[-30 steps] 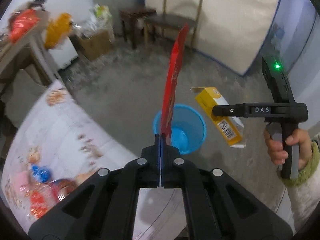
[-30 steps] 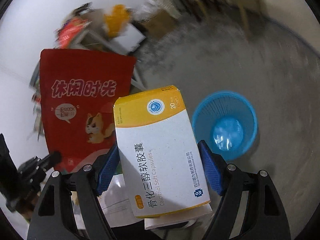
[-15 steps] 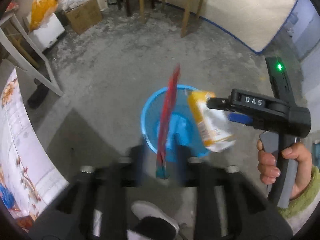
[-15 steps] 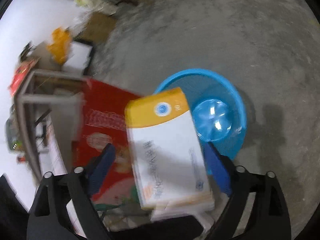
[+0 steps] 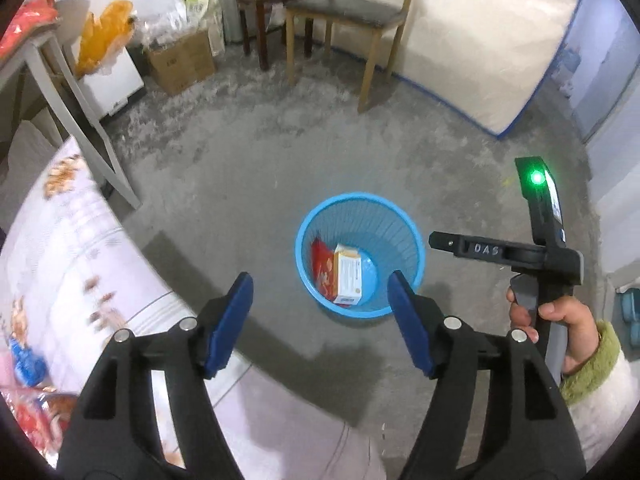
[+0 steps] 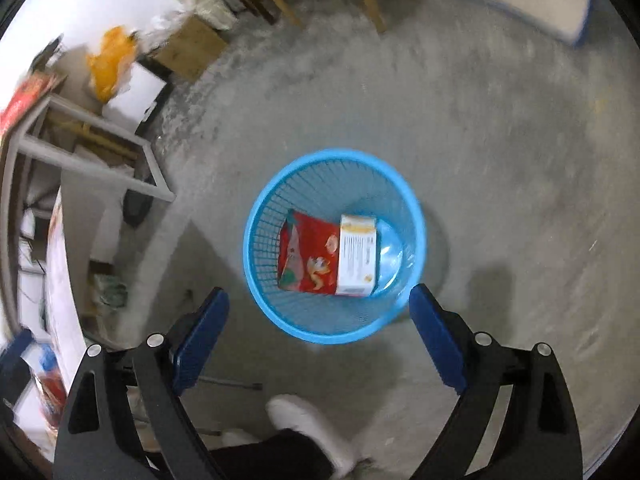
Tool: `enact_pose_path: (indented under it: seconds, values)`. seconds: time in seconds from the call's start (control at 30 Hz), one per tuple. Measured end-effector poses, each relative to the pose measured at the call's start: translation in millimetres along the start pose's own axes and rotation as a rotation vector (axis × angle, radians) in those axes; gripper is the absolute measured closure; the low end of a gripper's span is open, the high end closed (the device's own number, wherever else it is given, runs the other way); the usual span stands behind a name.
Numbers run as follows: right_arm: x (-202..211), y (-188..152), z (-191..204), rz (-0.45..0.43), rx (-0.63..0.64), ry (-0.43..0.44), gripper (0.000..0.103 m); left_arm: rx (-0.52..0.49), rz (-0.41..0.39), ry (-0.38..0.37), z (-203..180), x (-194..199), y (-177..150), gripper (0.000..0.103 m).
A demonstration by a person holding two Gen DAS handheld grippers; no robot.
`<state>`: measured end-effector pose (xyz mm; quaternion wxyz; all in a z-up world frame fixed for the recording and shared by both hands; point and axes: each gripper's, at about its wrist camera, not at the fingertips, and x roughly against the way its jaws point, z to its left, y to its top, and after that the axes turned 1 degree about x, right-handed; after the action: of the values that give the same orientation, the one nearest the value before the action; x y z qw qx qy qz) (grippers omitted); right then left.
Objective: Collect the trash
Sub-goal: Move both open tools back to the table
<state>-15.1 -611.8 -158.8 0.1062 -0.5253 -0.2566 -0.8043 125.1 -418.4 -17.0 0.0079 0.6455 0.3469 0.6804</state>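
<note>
The left gripper (image 5: pixel 320 300) is being held with its jaws spread and nothing between them, the jaws having just been opening; the patterned tablecloth (image 5: pixel 76 264) is lying below and to its left. Ahead of and below both grippers, the blue wastebasket (image 6: pixel 256 264) is standing on the concrete floor (image 6: pixel 500 160), and inside it the red snack bag (image 6: pixel 308 256) is lying on the left with the yellow-and-white medicine box (image 6: pixel 357 256) resting against it on the right. The right gripper (image 6: pixel 318 312) is likewise being held wide apart and empty, its jaws having been opening within the past moment, and a white shoe (image 6: pixel 304 420) is showing beneath it.
</note>
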Motion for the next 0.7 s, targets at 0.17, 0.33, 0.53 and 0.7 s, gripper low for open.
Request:
enact_pose_path:
  seconds: [0.17,0.33,0.53,0.7]
  values:
    - [83,-33,46,-0.193,0.224,-0.105,0.007,-0.013,-0.092,0.044,20,79,-41,0.034]
    - [141,-74,98,-0.339,0.418,-0.213,0.006,-0.016,-0.101,0.101,41,137,-101,0.019]
    - [189,-120,149,-0.429,0.575,-0.158,0.006,0.179,-0.21,0.136,74,199,-193,0.016]
    - [216,-150,193,-0.459,0.674,0.042,0.006,0.318,-0.286,0.197,100,234,-258,0.011]
